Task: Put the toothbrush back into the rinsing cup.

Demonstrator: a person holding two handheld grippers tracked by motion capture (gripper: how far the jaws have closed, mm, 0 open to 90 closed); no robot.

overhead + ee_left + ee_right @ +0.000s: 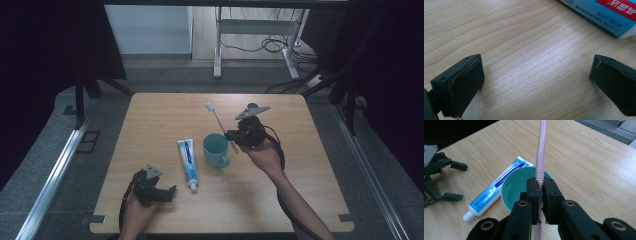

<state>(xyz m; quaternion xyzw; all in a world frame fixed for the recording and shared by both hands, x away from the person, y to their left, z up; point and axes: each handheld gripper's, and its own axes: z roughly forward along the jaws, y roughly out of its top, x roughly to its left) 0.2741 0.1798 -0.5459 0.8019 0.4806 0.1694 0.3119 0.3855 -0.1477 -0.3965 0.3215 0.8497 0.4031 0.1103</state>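
Pink toothbrush (541, 152) is clamped upright by the right tool (541, 195) at frame centre, lined up over the teal cup (511, 187) for dropping in, while the left tool (534, 82) is kept wide.

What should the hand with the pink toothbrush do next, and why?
Probably ease the right claw a little farther over the teal cup and tip the pink toothbrush upright. The claw is shut on its handle, the cup sits open just beneath, and the brush head points away toward the table's far edge.

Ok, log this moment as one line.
right gripper: shut on toothbrush | above cup | left gripper: open, idle | toothpaste: on table
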